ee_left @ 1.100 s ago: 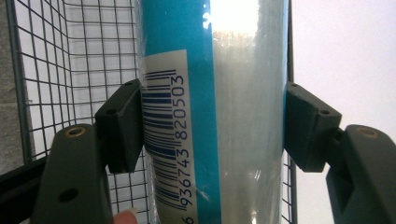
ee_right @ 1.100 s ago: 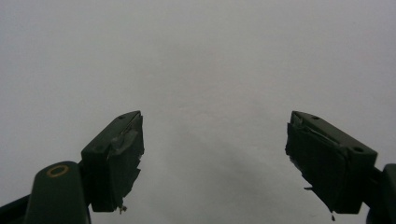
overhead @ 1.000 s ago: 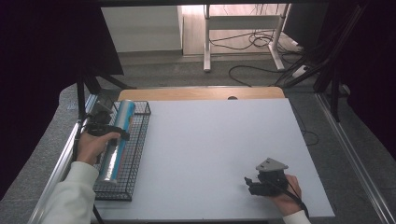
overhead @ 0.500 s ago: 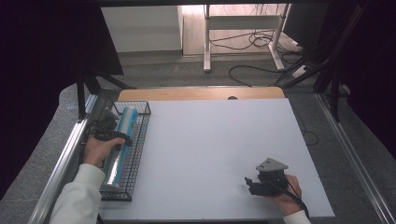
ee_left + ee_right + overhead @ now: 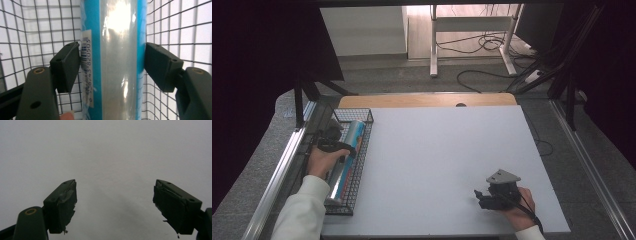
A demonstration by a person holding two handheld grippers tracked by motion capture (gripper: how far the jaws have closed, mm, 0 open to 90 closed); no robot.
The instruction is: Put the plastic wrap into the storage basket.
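in the high view a white table (image 5: 447, 165) fills the middle, with a black wire basket (image 5: 358, 165) lying along its left edge. a long blue and silvery tube (image 5: 347, 157) lies lengthwise in the basket, one end toward the far wall and the other near the near end. the left gripper (image 5: 332, 142) sits over the far half of the tube, held by the person's left hand (image 5: 323, 161) in a white sleeve. near the table's near right corner the right gripper (image 5: 486, 196), with its grey three-cornered plate on top, rests low over the bare white surface in the person's right hand (image 5: 518, 210), well apart from the basket

in the left gripper view the tube (image 5: 115, 57) runs top to bottom between the two black jaws of the left gripper (image 5: 112, 65), with a white barcode label on its left side. the jaws have just been opening with the tube between them: the left pad (image 5: 67, 66) stands just off the label with a thin gap, and the right pad looks to be at the tube's blue edge, touching lightly or barely clear, i cannot tell which. the basket mesh (image 5: 32, 37) shows behind on both sides, and the tube lies inside it

in the right gripper view the right gripper (image 5: 115, 206) has its jaws spread wide, with nothing between them, over the plain white table (image 5: 112, 152)
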